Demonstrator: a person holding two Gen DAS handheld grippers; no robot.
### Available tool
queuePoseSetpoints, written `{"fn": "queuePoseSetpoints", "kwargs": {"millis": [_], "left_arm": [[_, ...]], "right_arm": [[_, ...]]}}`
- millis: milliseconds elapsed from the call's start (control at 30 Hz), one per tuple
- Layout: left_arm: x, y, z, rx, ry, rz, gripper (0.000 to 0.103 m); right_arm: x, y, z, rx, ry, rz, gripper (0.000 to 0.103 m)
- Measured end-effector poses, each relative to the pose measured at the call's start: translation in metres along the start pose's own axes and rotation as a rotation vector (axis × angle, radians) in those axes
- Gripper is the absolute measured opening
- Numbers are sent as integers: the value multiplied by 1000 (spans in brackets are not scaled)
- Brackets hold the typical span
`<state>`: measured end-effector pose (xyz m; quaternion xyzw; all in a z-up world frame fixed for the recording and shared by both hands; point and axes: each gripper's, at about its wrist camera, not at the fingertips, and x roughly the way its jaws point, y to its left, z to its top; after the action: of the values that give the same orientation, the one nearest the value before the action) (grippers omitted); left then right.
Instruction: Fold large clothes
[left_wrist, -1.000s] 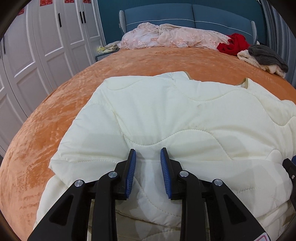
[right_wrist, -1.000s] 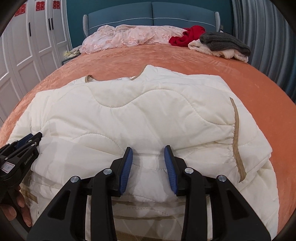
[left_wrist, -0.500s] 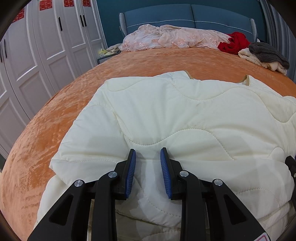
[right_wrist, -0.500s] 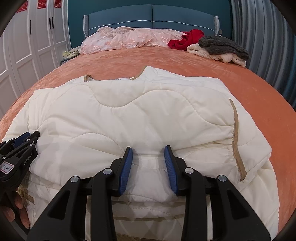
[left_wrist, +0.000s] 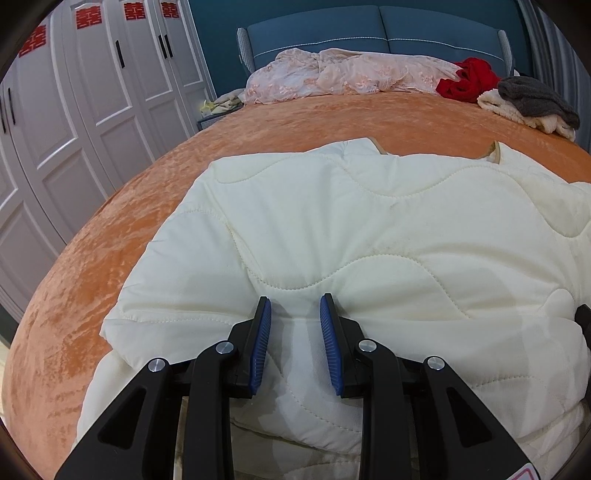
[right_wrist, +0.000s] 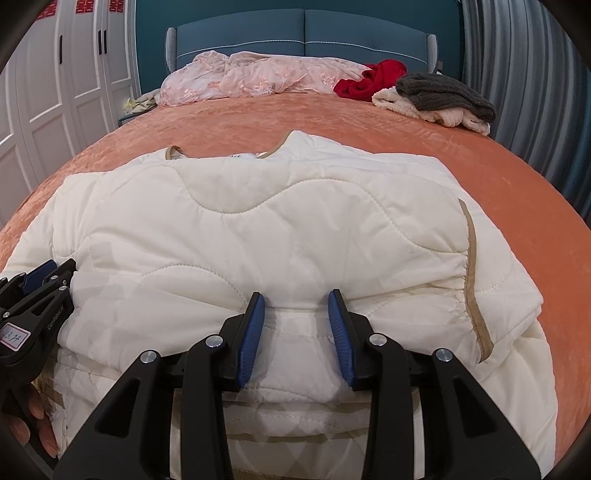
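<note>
A cream quilted jacket lies folded on the orange bed, collar toward the headboard; it also shows in the right wrist view with tan trim on its right edge. My left gripper is open, its blue pads just over the near folded edge, left side. My right gripper is open over the near edge, right side. The left gripper also shows at the left edge of the right wrist view.
At the headboard lie a pink lace garment, a red garment and a grey and cream pile. White wardrobe doors stand to the left. A grey curtain hangs at the right.
Both grippers have stayed open at the jacket's near edge. The views have tilted up slightly. The jacket has not moved.
</note>
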<state>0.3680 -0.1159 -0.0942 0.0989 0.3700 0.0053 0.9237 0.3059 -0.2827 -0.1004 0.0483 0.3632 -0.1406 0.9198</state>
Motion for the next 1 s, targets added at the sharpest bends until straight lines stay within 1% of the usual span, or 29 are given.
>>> {"fn": "queuePoseSetpoints", "kwargs": {"millis": [67, 100, 133, 167, 200, 233, 267, 300, 333, 367, 400, 433, 467, 500, 567, 633, 700, 767, 800, 867, 900, 933, 1000], "left_arm": [[-2, 7, 5, -24, 25, -41, 26], [-4, 13, 9, -45, 45, -78, 27], [-10, 25, 15, -81, 64, -153, 28], [-16, 38, 21, -114, 67, -222, 29], [-21, 48, 28, -128, 55, -254, 29], [-24, 56, 35, -127, 38, -261, 29], [-27, 66, 49, -115, 10, -253, 29], [-25, 72, 62, -107, -2, -243, 30], [-20, 77, 75, -106, 3, -238, 35], [-8, 83, 92, -123, 24, -240, 38], [5, 89, 107, -151, 47, -258, 41], [16, 91, 116, -173, 69, -269, 41], [34, 95, 128, -205, 100, -268, 41], [48, 98, 136, -231, 121, -274, 41], [77, 101, 148, -273, 150, -266, 41], [108, 100, 153, -294, 203, -247, 41], [127, 97, 150, -286, 232, -245, 41], [135, 94, 143, -267, 226, -234, 41], [139, 90, 139, -251, 218, -220, 41], [145, 86, 129, -230, 198, -202, 41], [146, 86, 125, -230, 180, -198, 41], [145, 85, 122, -229, 160, -194, 41], [144, 83, 119, -220, 135, -183, 42]], "right_arm": [[-2, -2, 5, 9, 17, 15, 35], [-8, -6, 10, 22, 30, 38, 36], [-14, -8, 14, 33, 27, 56, 38], [-26, -10, 22, 43, -1, 100, 39], [-34, -9, 28, 35, -26, 125, 43], [-43, -4, 42, 2, -65, 149, 46], [-46, 1, 51, -21, -83, 160, 48], [-46, 10, 68, -49, -94, 186, 55], [-39, 19, 85, -59, -81, 230, 60], [-30, 26, 99, -59, -55, 283, 61], [-15, 35, 116, -40, -28, 351, 61], [-2, 41, 128, -18, -9, 396, 61], [18, 49, 142, 20, 28, 452, 61], [41, 58, 155, 53, 73, 487, 61], [73, 72, 170, 68, 123, 483, 61], [109, 92, 183, 53, 173, 460, 61], [135, 105, 189, 52, 225, 455, 61], [163, 117, 185, 46, 296, 455, 60], [171, 122, 182, 30, 321, 450, 52], [179, 131, 171, -18, 332, 453, 23], [177, 133, 168, -30, 309, 468, 12], [173, 134, 165, -34, 291, 476, 3], [162, 127, 163, -21, 227, 483, 2]]}}
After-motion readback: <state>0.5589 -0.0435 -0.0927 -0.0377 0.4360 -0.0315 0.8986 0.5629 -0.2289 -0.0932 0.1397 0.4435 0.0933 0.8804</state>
